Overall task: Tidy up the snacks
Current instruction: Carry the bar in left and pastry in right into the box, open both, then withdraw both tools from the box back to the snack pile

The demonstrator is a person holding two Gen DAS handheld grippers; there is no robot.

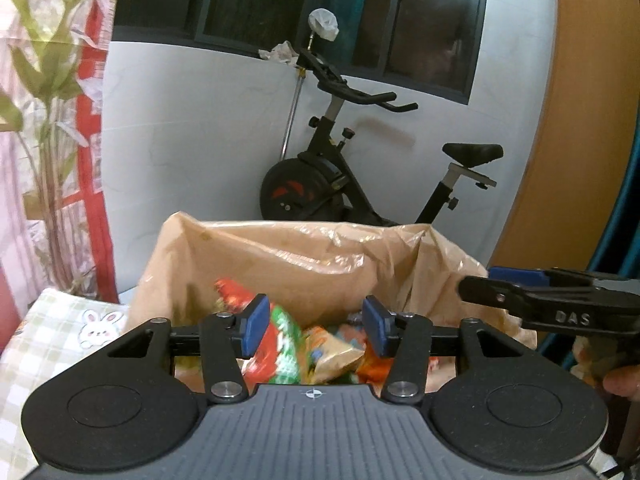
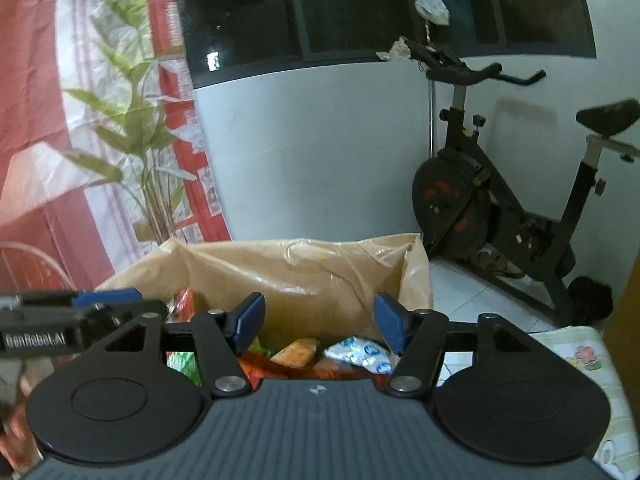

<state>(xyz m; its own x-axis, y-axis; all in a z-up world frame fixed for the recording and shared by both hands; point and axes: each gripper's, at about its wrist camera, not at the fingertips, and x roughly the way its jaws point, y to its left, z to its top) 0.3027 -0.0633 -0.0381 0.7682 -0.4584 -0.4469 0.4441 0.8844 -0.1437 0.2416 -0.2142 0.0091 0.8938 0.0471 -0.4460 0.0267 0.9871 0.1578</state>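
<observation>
A tan plastic bag [image 1: 304, 256] stands open in front of me and holds several snack packets. In the left wrist view a red and green packet [image 1: 282, 350] and an orange packet [image 1: 372, 364] lie inside it. My left gripper [image 1: 316, 326] is open and empty just above the bag's mouth. In the right wrist view the same bag [image 2: 312, 272] holds an orange packet [image 2: 296, 352] and a white and blue packet [image 2: 360, 352]. My right gripper [image 2: 320, 322] is open and empty above them. Each gripper shows at the other view's edge.
A black exercise bike [image 1: 332, 168] stands against the white wall behind the bag. A plant [image 2: 136, 128] and a red and white curtain [image 2: 36, 120] are at the left. A checked cloth with a rabbit print [image 1: 80, 332] covers the surface under the bag.
</observation>
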